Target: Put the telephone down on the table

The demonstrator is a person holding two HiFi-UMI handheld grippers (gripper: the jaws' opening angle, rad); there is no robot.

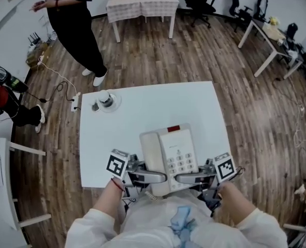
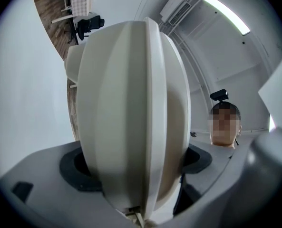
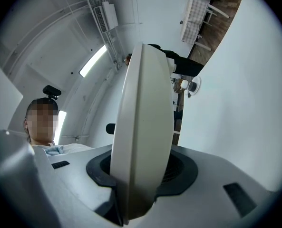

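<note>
White telephone (image 1: 171, 154) clamped by left claw (image 1: 155, 177) and right claw (image 1: 186, 179) over table (image 1: 142, 112), small round object (image 1: 107, 100) at far-left corner

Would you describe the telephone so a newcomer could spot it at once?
Find the white table on the wooden floor. At its near edge, the left gripper and right gripper clamp the telephone: cream, with keypad and handset, unlike the small round item far left.
</note>
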